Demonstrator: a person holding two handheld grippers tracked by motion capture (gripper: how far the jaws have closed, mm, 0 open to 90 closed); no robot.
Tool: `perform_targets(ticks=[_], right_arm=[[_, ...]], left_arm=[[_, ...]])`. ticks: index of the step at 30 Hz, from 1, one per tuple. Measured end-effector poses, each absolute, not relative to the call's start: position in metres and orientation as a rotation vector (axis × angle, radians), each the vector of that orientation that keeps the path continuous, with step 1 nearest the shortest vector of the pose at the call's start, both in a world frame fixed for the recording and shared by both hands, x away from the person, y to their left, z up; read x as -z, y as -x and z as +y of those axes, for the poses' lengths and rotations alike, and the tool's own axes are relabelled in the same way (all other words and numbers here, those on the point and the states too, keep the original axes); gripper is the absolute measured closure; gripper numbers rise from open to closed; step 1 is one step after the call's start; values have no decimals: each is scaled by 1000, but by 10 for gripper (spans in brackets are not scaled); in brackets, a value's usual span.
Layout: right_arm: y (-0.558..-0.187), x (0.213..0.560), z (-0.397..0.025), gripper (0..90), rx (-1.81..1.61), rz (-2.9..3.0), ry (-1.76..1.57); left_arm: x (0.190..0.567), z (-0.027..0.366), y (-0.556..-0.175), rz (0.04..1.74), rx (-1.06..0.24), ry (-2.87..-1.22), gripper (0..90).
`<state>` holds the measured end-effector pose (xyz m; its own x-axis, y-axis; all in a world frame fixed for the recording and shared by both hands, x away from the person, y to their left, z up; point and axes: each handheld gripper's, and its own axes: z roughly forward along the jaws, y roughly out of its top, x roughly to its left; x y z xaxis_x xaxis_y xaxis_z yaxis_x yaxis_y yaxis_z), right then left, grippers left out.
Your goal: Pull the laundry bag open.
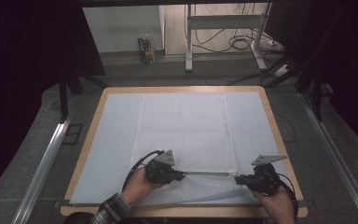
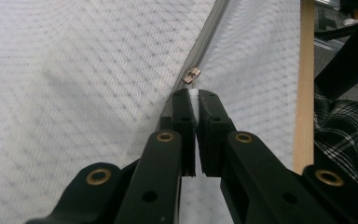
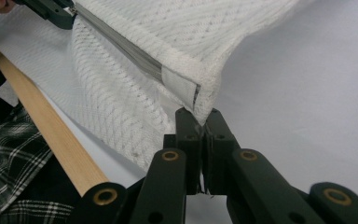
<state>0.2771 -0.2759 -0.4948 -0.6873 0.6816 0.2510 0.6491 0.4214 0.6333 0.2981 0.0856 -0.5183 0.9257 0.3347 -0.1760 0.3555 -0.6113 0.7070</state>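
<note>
A white mesh bag (image 1: pixel 184 130) lies flat on the table, its grey zipper (image 1: pixel 209 173) running along the near edge. My left gripper (image 1: pixel 182 176) is at the zipper's left part. In the left gripper view that gripper (image 2: pixel 194 94) is shut on a small white tab just below the metal zipper slider (image 2: pixel 192 74). My right gripper (image 1: pixel 237 178) is at the zipper's right end. In the right gripper view that gripper (image 3: pixel 204 116) is shut on the bag's corner (image 3: pixel 200 74), lifting it a little, and the zipper (image 3: pixel 121 46) stretches taut to the left gripper (image 3: pixel 51 11).
A pale cloth (image 1: pixel 116 140) covers the wooden table (image 1: pixel 93 121), whose near edge (image 1: pixel 182 211) lies just behind the hands. A plaid sleeve (image 1: pixel 112 210) is at the bottom left. Metal rails (image 1: pixel 46 158) flank the table, and a desk frame with cables (image 1: pixel 223 37) stands beyond.
</note>
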Motion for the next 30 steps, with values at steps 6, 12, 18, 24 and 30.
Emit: perform_targets(ticks=[6, 12, 18, 24, 30], right_arm=[[-277, 495, -275, 859, -1121, 2620, -1212], [-277, 495, -276, 860, -1138, 2616, -1224], [-277, 494, -276, 859, -1130, 2611, -1218], [-277, 493, -277, 860, -1133, 2603, -1216], [-277, 493, -279, 859, -1120, 2591, -1223]], left_arm=[[519, 91, -295, 496, 41, -2269, 871], [518, 97, -294, 510, 38, -2264, 871], [518, 104, -294, 528, 47, -2251, 871], [518, 110, -293, 546, 34, -2258, 871], [517, 121, -292, 577, 16, -2256, 871]])
